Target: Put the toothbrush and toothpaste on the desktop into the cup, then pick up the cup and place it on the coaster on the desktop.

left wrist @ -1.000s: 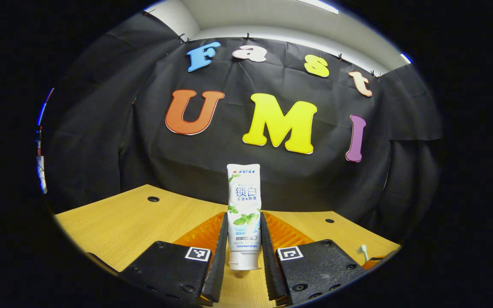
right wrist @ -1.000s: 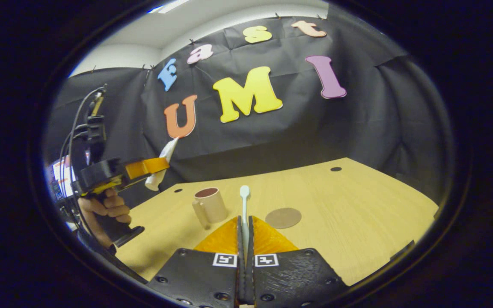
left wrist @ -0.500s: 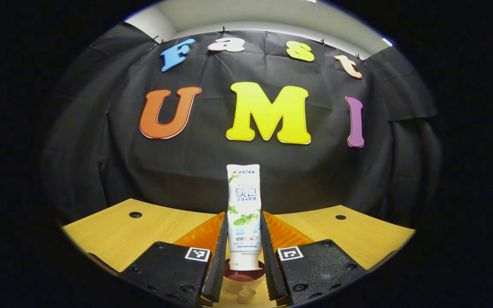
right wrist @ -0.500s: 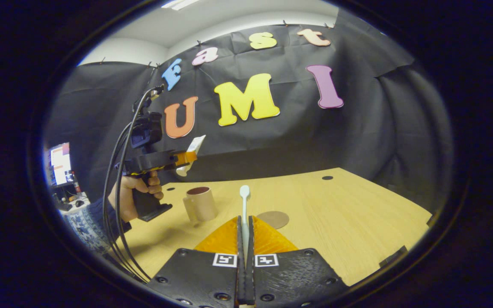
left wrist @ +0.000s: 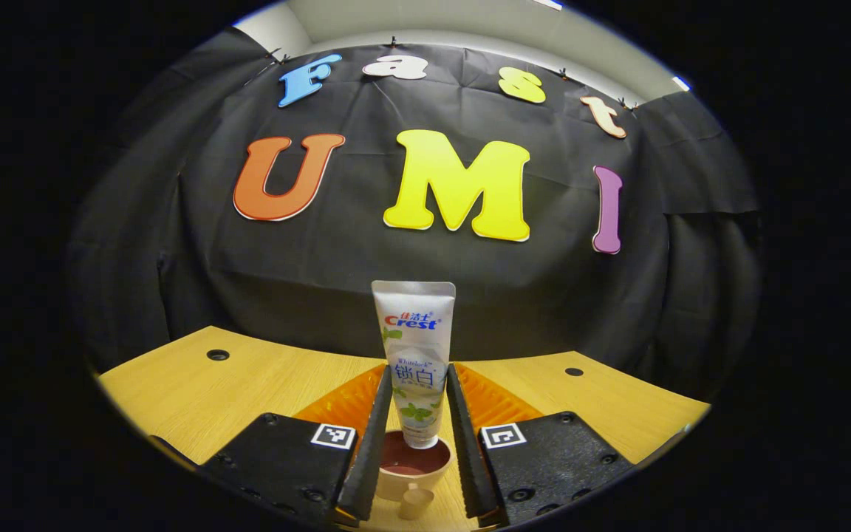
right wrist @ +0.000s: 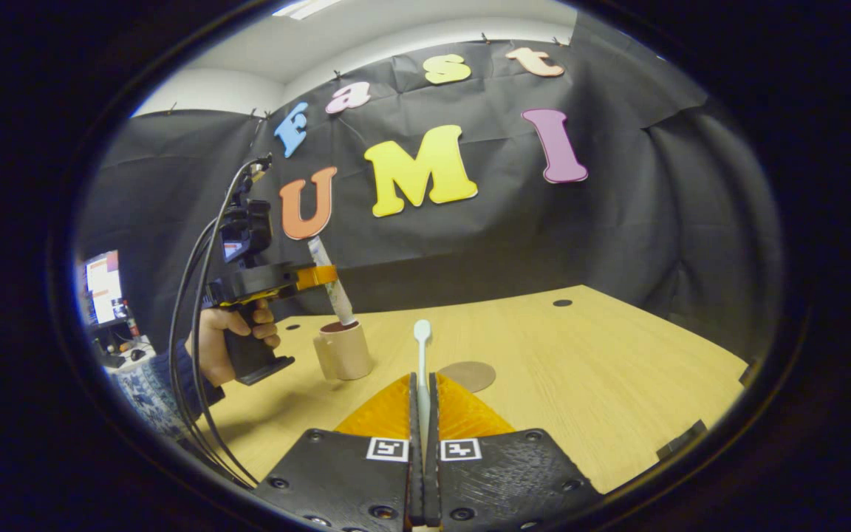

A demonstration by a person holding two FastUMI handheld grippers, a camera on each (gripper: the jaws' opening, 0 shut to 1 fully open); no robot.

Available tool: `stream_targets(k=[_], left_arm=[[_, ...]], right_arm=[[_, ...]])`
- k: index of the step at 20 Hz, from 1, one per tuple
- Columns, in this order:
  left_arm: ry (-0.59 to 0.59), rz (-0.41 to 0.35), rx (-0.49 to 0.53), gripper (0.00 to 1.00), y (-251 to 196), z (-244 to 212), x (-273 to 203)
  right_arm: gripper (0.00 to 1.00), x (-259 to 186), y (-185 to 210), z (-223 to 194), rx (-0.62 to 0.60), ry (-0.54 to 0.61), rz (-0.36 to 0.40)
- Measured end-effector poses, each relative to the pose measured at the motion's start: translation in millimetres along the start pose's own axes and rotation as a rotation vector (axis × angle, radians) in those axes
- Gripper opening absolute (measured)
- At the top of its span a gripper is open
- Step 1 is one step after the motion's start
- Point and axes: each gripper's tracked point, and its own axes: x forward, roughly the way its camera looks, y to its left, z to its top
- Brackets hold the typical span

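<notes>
The white toothpaste tube (left wrist: 414, 347) stands cap-down between the fingers of my left gripper (left wrist: 418, 369), its lower end inside the mouth of the beige cup (left wrist: 397, 484). The fingers stand slightly apart from the tube, so the gripper is open. In the right gripper view the tube (right wrist: 328, 277) leans out of the cup (right wrist: 344, 355), with the left gripper (right wrist: 318, 277) beside it. My right gripper (right wrist: 422, 378) is shut on the pale toothbrush (right wrist: 421, 340), whose head points forward. The round brown coaster (right wrist: 466, 375) lies to the right of the cup.
A hand (right wrist: 230, 332) holds the left gripper's handle, with cables looping down from it. The wooden desktop (right wrist: 580, 369) has small round holes near its far edge. A lit screen (right wrist: 104, 284) stands beyond the desk's left side.
The left gripper moved over the cup and lowered. The tube slid down through its fingers, so the cap end now sits in the cup. The right gripper hardly moved.
</notes>
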Motion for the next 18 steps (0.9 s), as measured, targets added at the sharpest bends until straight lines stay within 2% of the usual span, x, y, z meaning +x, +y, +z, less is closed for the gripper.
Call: stream_targets(k=[3,4,7,8,9,10,12,14,18], left_arm=[[0.019,-0.011,0.019,0.43,-1.8,-6.9,1.8],[0.033,-0.004,0.027,0.39,-0.3,-11.5,2.1],[0.038,0.011,0.025,0.38,8.0,-13.7,-0.8],[0.024,0.001,0.008,0.48,6.2,-11.6,-4.1],[0.023,-0.007,0.001,0.41,5.5,-10.6,-7.3],[0.026,0.006,0.002,0.60,10.9,-11.1,-10.5],[0.032,0.039,0.014,0.86,24.0,-12.4,-19.1],[0.017,0.055,0.012,0.92,35.3,-11.3,-26.8],[0.020,0.089,0.025,0.93,62.0,-19.1,-40.3]], right_arm=[[0.01,-1.8,3.2,-2.5,0.014,0.005,0.006],[0.01,-0.7,3.0,-2.4,0.019,0.009,0.005],[0.01,2.9,2.1,-0.9,0.009,0.011,-0.002],[0.01,3.9,1.9,-0.3,0.000,0.011,-0.005],[0.01,4.7,1.5,0.3,-0.007,0.010,-0.008],[0.01,6.9,3.0,2.3,-0.009,0.009,-0.007],[0.01,14.3,9.2,7.6,-0.018,0.005,-0.004],[0.01,26.7,20.7,14.8,-0.028,-0.006,0.010],[0.01,64.6,57.9,36.9,-0.035,-0.029,0.073]])
